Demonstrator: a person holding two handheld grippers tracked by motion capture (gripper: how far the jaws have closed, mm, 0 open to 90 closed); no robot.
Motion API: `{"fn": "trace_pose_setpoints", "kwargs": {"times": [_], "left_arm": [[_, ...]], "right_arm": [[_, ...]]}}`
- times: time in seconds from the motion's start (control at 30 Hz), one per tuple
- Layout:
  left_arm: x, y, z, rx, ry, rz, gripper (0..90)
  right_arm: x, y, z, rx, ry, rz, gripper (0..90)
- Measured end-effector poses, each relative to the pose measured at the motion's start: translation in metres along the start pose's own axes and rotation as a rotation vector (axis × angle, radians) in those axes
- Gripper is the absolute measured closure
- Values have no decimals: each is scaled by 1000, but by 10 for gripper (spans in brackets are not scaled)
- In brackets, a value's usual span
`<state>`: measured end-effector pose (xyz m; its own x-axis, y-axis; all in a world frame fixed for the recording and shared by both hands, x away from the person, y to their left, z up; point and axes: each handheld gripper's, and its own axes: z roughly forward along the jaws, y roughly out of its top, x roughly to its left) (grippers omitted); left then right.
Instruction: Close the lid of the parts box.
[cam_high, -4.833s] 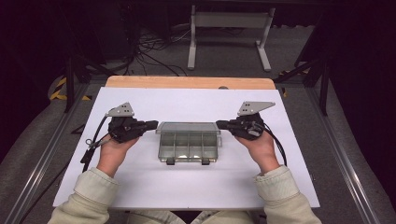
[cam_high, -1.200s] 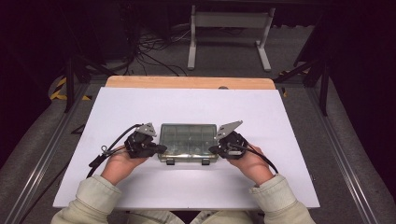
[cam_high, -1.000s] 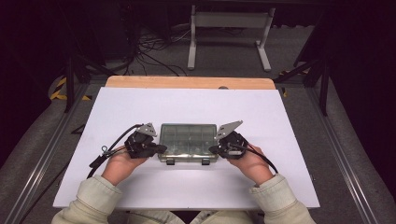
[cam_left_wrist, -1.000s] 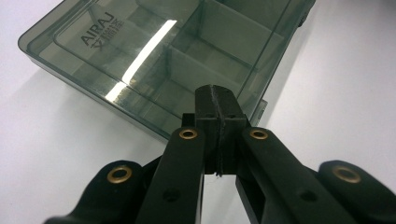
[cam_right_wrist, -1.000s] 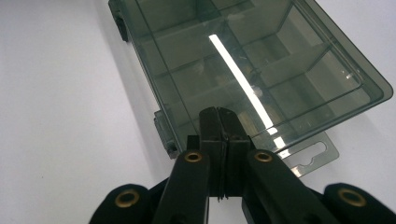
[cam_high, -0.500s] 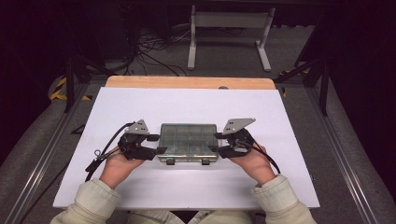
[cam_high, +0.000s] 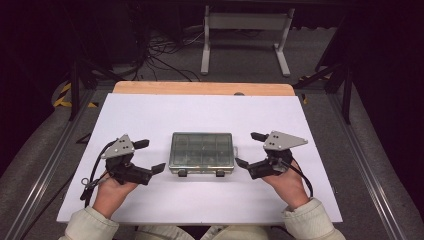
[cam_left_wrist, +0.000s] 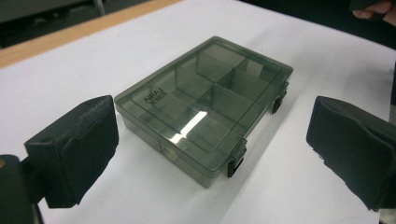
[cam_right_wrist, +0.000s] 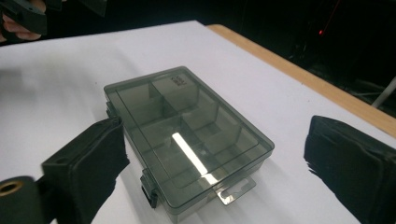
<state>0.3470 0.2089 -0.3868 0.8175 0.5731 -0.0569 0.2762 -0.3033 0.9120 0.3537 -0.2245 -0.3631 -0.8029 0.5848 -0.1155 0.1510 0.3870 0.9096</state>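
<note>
One box (cam_high: 202, 153) lay flat at the middle of the white table (cam_high: 150, 115), lid shut. It was a smoked, see-through plastic organiser with inner dividers; no contents could be made out. Two black latches (cam_left_wrist: 235, 161) sat on its near long edge, and a clear hang tab (cam_right_wrist: 233, 189) stuck out from its right short end.

Two grippers flanked the box. The left gripper (cam_high: 145, 157) stood just left of it, jaws spread wide, gripping nothing. The right gripper (cam_high: 250, 150) stood just right of it, jaws likewise apart and empty. Neither touched the box.

Handling, as a judgement: the box looked light and rigid, with glossy walls that could slip between pads. The lid would likely flex and could crack under hard squeezing. The best hold was probably across the short ends or side walls, low on the base. The latches would likely need prying from the near edge while the other gripper steadied the box.
</note>
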Motion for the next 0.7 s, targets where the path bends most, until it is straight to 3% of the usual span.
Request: {"fn": "trace_pose_setpoints", "kwargs": {"times": [0.37,0.47,0.7], "left_arm": [[-4,-32,-32,-192,113,43,3],[-3,-42,-38,-202,127,36,3],[-3,-59,-44,-226,174,56,2]], "right_arm": [[3,-27,-24,-111,-59,-22,5],[3,-37,-30,-122,-98,-36,5],[-1,-54,-38,-156,-134,9,5]]}}
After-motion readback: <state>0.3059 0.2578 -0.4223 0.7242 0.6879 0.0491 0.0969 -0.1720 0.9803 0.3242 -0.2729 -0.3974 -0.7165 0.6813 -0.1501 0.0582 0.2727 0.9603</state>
